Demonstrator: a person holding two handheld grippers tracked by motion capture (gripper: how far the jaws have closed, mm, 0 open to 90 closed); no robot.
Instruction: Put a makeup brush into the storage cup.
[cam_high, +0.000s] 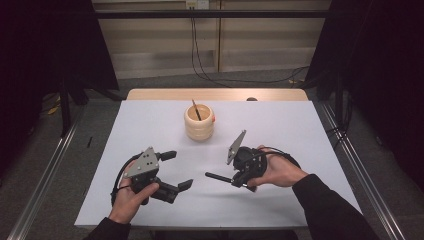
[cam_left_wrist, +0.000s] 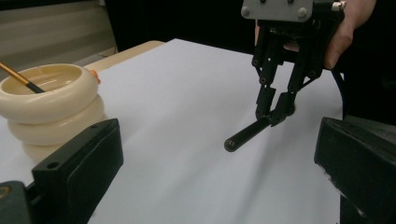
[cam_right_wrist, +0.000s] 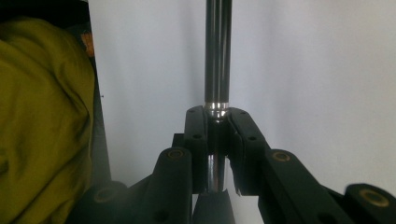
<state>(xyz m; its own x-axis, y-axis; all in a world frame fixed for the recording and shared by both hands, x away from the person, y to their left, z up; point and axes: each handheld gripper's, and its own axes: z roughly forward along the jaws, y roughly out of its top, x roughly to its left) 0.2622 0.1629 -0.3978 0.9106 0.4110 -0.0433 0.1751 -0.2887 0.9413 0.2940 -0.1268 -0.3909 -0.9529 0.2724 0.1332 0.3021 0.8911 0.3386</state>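
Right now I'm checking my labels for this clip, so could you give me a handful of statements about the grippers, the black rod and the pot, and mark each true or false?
1. The right gripper is shut on the black rod. True.
2. The left gripper has its jaws closed around the rod. False: its jaws stand apart with nothing between them.
3. A thin stick leans inside the cream ridged pot. True.
4. The pot lies tipped on its side. False: it stands upright on the white table.
5. In the left gripper view, the rod sticks out past the right gripper's jaws toward the camera. True.
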